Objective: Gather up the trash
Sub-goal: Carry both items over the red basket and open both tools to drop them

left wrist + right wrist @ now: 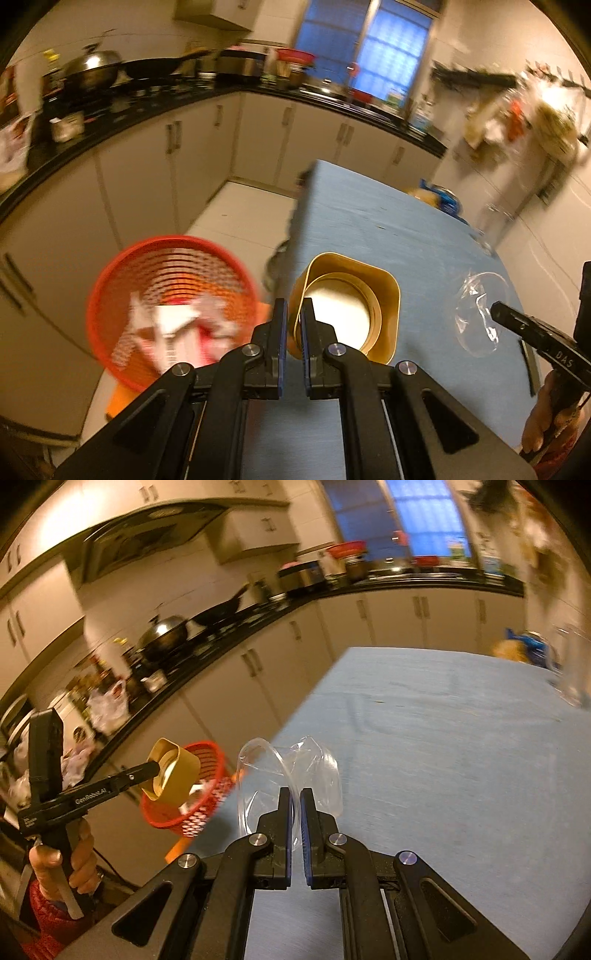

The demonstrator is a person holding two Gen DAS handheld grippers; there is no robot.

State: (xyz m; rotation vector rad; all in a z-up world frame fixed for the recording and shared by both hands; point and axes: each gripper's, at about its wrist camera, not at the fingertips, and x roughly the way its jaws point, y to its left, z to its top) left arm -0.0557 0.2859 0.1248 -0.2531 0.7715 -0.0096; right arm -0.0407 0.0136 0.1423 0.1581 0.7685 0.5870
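My left gripper [293, 308] is shut on the rim of a gold paper cup [347, 314] and holds it in the air by the table's left edge, next to a red mesh basket [170, 306] with paper scraps inside. In the right wrist view the cup [171, 775] hangs just in front of the basket [192, 805]. My right gripper [294, 797] is shut on the rim of a clear plastic cup [291, 771], held above the blue table [443, 757]. That clear cup [480, 314] and the right gripper [496, 310] show at the right of the left wrist view.
The basket stands on the floor beside the blue-clothed table [369, 229]. White cabinets [147, 177] with a black counter carrying pots [92, 72] run along the back. A blue bag [443, 199] and a clear glass item [572, 664] sit at the table's far end.
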